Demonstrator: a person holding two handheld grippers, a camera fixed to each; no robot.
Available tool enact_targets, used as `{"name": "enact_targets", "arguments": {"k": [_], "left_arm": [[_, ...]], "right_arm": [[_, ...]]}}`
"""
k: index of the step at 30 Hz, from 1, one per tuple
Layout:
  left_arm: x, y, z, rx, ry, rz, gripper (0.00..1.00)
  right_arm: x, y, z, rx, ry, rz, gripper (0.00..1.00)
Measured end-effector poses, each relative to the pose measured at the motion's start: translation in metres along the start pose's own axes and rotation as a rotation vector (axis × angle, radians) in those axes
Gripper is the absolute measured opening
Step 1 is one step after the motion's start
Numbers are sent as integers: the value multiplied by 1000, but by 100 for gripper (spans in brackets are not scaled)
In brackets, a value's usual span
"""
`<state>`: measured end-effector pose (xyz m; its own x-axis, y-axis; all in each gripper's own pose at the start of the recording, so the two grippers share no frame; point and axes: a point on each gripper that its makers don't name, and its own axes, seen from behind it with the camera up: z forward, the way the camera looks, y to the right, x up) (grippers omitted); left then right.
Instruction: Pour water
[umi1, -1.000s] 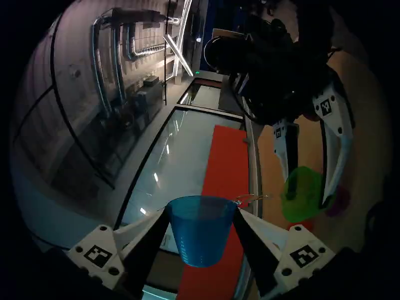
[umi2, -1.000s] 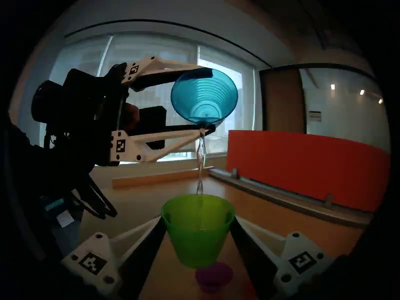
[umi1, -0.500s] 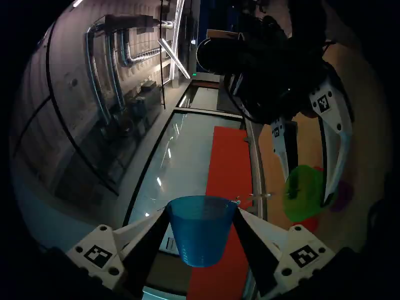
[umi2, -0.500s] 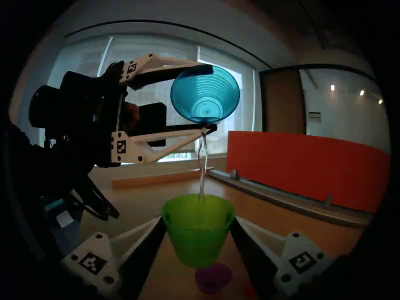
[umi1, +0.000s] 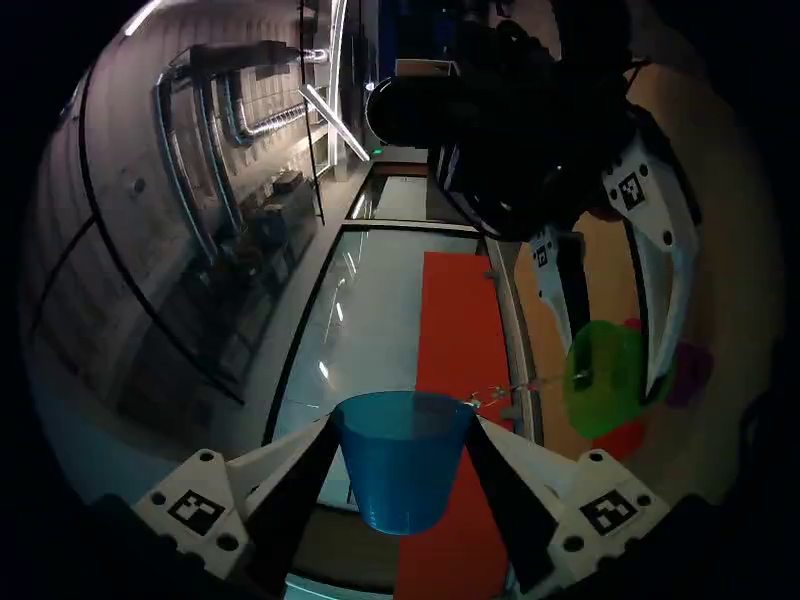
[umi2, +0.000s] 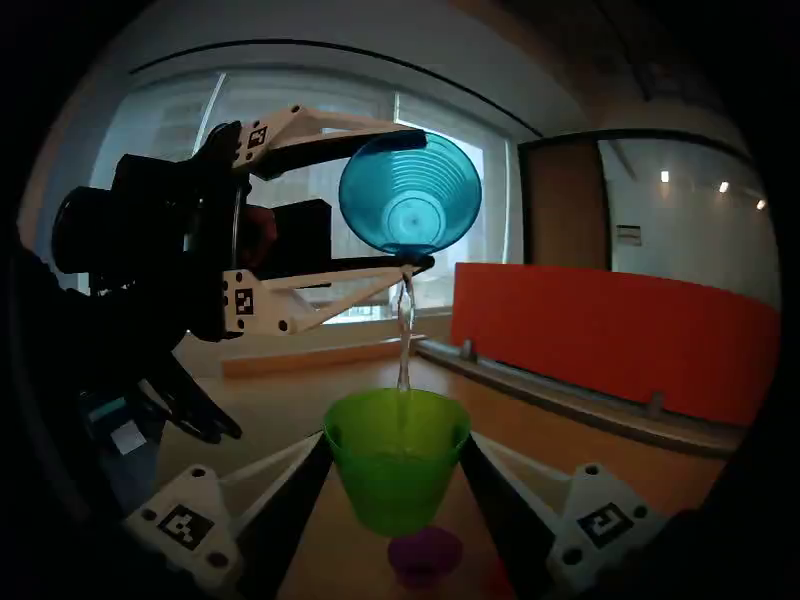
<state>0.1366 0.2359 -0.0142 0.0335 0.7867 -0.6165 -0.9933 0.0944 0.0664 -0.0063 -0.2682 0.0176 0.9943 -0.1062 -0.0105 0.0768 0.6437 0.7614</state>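
The blue cup (umi1: 402, 470) is gripped between the two fingers of the left gripper (umi1: 402, 440), whose jaws are closed against the cup's sides just below the rim. In the right gripper view this cup (umi2: 408, 195) is seen tipped on its side, its mouth turned toward the camera, with one finger above it and one below.

A thin stream of water (umi2: 404, 330) is seen falling from the lower edge of the blue cup's rim into the green cup (umi2: 397, 470), which stands upright directly beneath it. The green cup is clamped between the fingers of the right gripper (umi2: 397, 450), the jaws being pressed on both of its sides. The two cups are held apart, joined only by the stream.

A small purple cup (umi2: 425, 555) is seen below the green cup, on the wooden table (umi2: 560, 440). A red panel (umi2: 620, 330) is set along the table's far edge, to the right of the cups. A large window (umi2: 300, 110) lies behind the left gripper.
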Motion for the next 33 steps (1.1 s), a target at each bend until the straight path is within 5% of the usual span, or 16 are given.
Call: {"name": "enact_targets", "arguments": {"k": [24,33], "left_arm": [[6,-4,0,15,3,167,88],[9,-1,0,16,7,174,88]], "right_arm": [[0,5,-1,-10,6,4,90],[0,5,-1,-11,6,3,90]]}}
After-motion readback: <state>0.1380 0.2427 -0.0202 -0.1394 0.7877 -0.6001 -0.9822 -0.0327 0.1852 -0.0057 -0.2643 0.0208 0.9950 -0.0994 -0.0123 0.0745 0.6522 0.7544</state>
